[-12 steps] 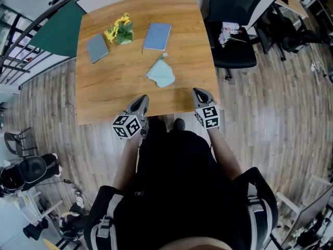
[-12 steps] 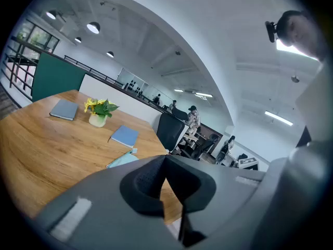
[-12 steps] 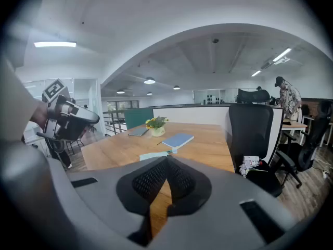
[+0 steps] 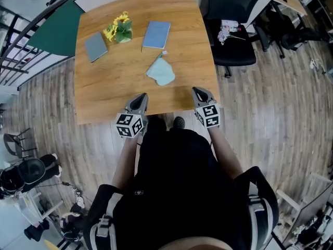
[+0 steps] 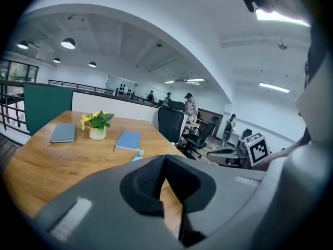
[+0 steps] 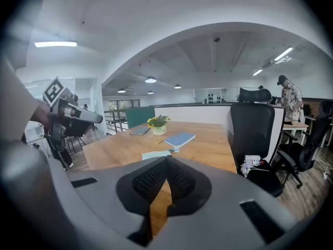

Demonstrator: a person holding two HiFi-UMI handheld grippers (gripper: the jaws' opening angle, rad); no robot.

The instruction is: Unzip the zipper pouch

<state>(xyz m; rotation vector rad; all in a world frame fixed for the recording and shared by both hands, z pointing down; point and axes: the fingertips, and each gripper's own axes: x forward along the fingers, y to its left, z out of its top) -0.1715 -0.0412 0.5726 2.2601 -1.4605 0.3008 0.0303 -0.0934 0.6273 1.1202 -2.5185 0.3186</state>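
Well, flowers (image 4: 118, 26) in vase (image 4: 125, 38); pouch (image 4: 161, 73) flat

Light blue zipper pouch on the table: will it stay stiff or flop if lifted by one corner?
Probably floppy: the zipper pouch lies flat with an uneven, rounded outline, like soft fabric. Likely light, since it looks thin. On the smooth wooden table it may slide when pushed.

bare tabletop (image 4: 104, 95) up to pouch (image 4: 161, 73), vase (image 4: 123, 35), blue notebook (image 4: 156, 35) beyond
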